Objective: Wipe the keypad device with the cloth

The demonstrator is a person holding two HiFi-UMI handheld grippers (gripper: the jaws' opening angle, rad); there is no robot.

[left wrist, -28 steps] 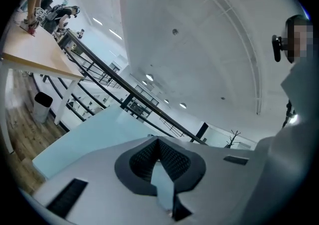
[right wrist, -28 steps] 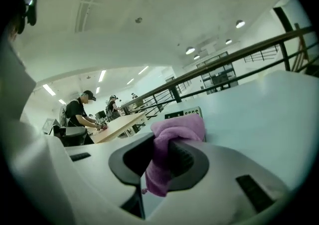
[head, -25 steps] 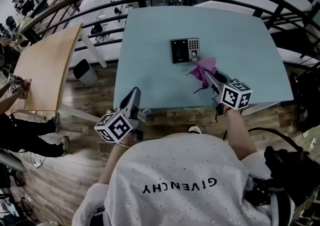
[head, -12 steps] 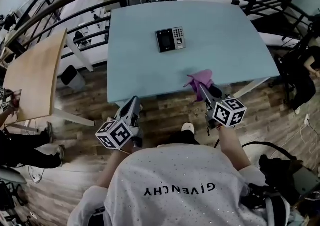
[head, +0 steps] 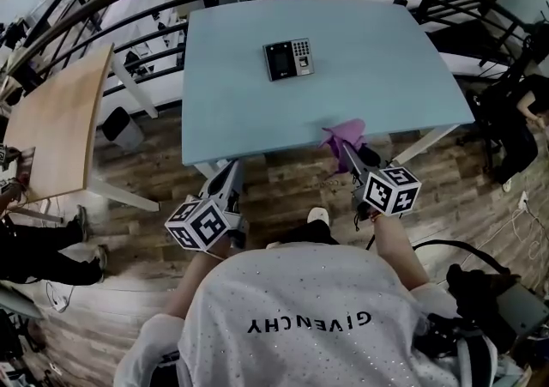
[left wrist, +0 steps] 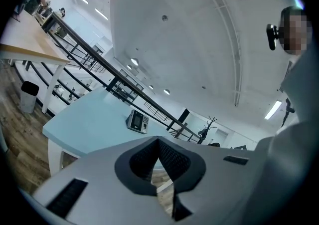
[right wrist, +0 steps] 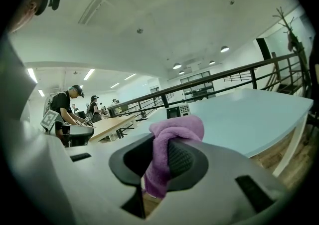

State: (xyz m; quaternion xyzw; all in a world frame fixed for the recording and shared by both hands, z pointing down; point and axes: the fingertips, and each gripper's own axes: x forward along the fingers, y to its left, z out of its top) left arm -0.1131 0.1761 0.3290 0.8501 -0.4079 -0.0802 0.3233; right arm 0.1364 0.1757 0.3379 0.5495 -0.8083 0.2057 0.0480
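Two tools hover at the near edge of the bench (head: 257, 111), neither one over the work yet. The right tool (head: 345, 148) is clamped on the purple cloth (head: 346, 130). A fold is pinched between its pads, with a bunch standing up past the tips and a tail hanging below. That puts a soft wad out front to do the rubbing.

The keypad (head: 287, 58) lies flat well ahead of that tool and a little to its left. It sits out toward the middle of the bench, apart from everything else.

The left tool (head: 232, 172) has its pads pressed together on nothing. It sits just off the bench edge, with the keypad ahead and to its right. I'd guess it is kept free to steady the keypad if it skids under the cloth.

By my reckoning no wiping has begun. The move due is a long reach forward with the cloth, and that loose tail could drag along the bench.
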